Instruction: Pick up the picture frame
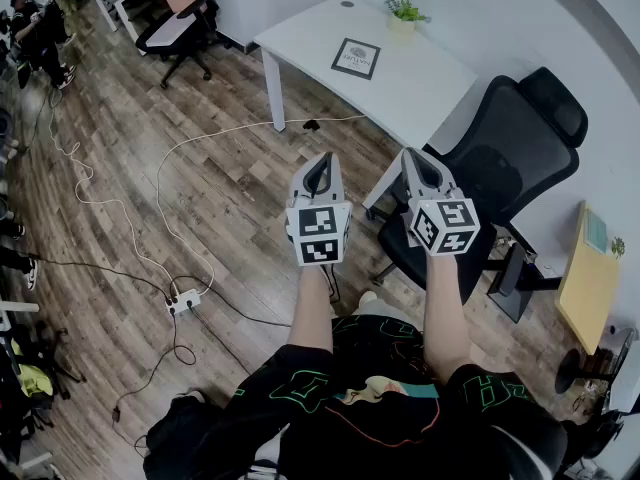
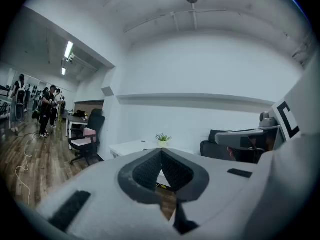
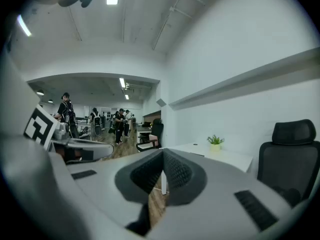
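Hovering above the wood floor, the left gripper and right gripper are both pressed together, empty; the picture frame lies flat on the white table beyond.

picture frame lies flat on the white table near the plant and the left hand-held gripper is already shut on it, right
Not quite. The left hand-held gripper is shut, but on nothing: the left gripper view shows its jaws together and empty. The picture frame does lie flat on the white table near the plant.
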